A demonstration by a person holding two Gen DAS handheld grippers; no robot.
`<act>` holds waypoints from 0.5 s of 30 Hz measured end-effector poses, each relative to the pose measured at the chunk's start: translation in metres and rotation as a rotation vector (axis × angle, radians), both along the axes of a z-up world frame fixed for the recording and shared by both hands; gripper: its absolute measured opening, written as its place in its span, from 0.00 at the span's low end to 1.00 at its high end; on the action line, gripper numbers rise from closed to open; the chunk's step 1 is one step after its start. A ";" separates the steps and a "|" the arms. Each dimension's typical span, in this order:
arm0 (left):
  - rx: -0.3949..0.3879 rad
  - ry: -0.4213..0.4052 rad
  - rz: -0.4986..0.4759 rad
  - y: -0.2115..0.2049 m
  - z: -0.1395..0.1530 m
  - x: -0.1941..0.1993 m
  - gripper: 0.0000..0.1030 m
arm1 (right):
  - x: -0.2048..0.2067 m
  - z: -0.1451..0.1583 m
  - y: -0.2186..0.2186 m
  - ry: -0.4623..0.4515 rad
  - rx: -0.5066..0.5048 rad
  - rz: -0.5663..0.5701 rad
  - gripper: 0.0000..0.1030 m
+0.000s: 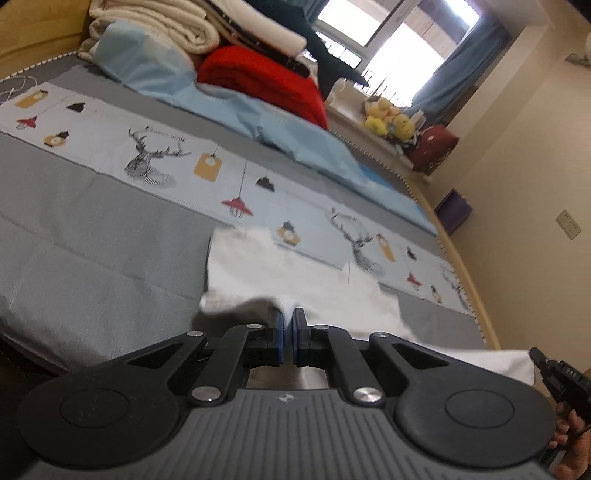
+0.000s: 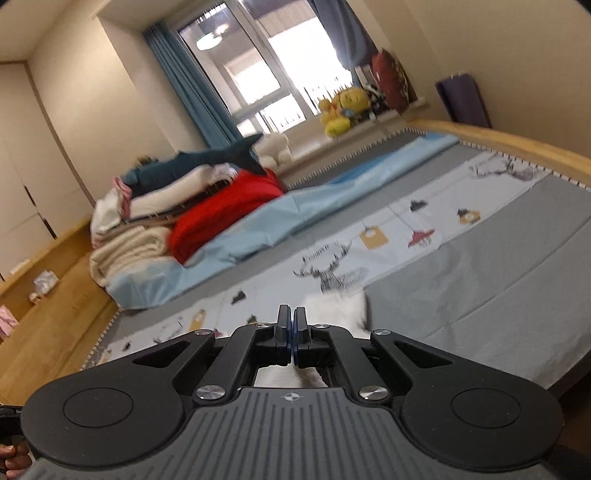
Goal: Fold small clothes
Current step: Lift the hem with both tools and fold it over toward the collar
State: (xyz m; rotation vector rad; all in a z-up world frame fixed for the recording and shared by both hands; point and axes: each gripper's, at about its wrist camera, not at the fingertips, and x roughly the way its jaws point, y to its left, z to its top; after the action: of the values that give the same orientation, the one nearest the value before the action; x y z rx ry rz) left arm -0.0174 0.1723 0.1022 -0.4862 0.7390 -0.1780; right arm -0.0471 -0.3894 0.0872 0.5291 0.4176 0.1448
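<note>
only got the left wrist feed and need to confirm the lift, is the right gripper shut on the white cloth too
Observer: Yes, the right gripper is shut, with the white cloth pinched at its tips.
Operator: anything at that end of the bed i can't see
Observer: A wooden ledge beside the bed, with a small white item on it.
Operator: and past that
Observer: Pale cabinet doors along the wall.

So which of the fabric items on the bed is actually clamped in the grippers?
The white cloth: both the left gripper and right gripper pinch its edge. The red blanket and cream blanket sit untouched in the far pile.
</note>
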 end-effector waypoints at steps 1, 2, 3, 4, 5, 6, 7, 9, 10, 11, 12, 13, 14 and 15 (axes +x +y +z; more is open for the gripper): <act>-0.003 -0.004 0.001 0.000 0.003 0.002 0.04 | -0.003 0.001 -0.001 -0.004 -0.001 -0.008 0.00; -0.002 -0.008 -0.003 -0.003 0.005 0.007 0.04 | -0.003 0.001 -0.002 -0.003 0.000 -0.017 0.00; 0.007 -0.011 -0.010 -0.005 0.005 0.013 0.04 | 0.000 -0.001 -0.003 -0.001 0.003 -0.025 0.00; 0.020 -0.010 -0.013 -0.008 0.003 0.023 0.04 | 0.006 -0.003 -0.003 0.003 0.000 -0.033 0.00; 0.033 -0.003 -0.014 -0.009 0.000 0.034 0.04 | 0.016 -0.007 -0.002 0.014 -0.010 -0.040 0.00; 0.040 0.007 -0.014 -0.010 -0.005 0.047 0.04 | 0.026 -0.010 -0.001 0.028 -0.017 -0.047 0.00; 0.039 0.022 -0.009 -0.010 -0.012 0.063 0.04 | 0.041 -0.014 0.001 0.043 -0.022 -0.051 0.00; 0.032 0.075 0.024 -0.005 -0.031 0.095 0.04 | 0.070 -0.022 0.005 0.069 -0.041 -0.050 0.00; 0.028 0.112 0.040 -0.002 -0.042 0.111 0.04 | 0.087 -0.026 0.006 0.096 -0.045 -0.058 0.00; 0.013 0.149 0.054 0.002 -0.052 0.127 0.04 | 0.108 -0.032 0.007 0.131 -0.040 -0.060 0.00; 0.001 0.173 0.060 0.004 -0.061 0.143 0.04 | 0.124 -0.037 0.008 0.159 -0.041 -0.058 0.00; 0.017 0.186 0.056 0.003 -0.069 0.158 0.04 | 0.143 -0.043 0.011 0.194 -0.060 -0.063 0.00; 0.047 0.194 0.050 0.003 -0.076 0.171 0.04 | 0.164 -0.051 0.014 0.234 -0.089 -0.064 0.00; 0.079 0.208 0.044 0.002 -0.086 0.184 0.04 | 0.179 -0.058 0.017 0.267 -0.104 -0.060 0.00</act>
State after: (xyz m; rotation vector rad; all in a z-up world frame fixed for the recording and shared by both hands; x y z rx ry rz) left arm 0.1667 0.1739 0.0167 -0.4495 0.9344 -0.0566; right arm 0.1319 -0.3720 0.0294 0.4589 0.6652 -0.0066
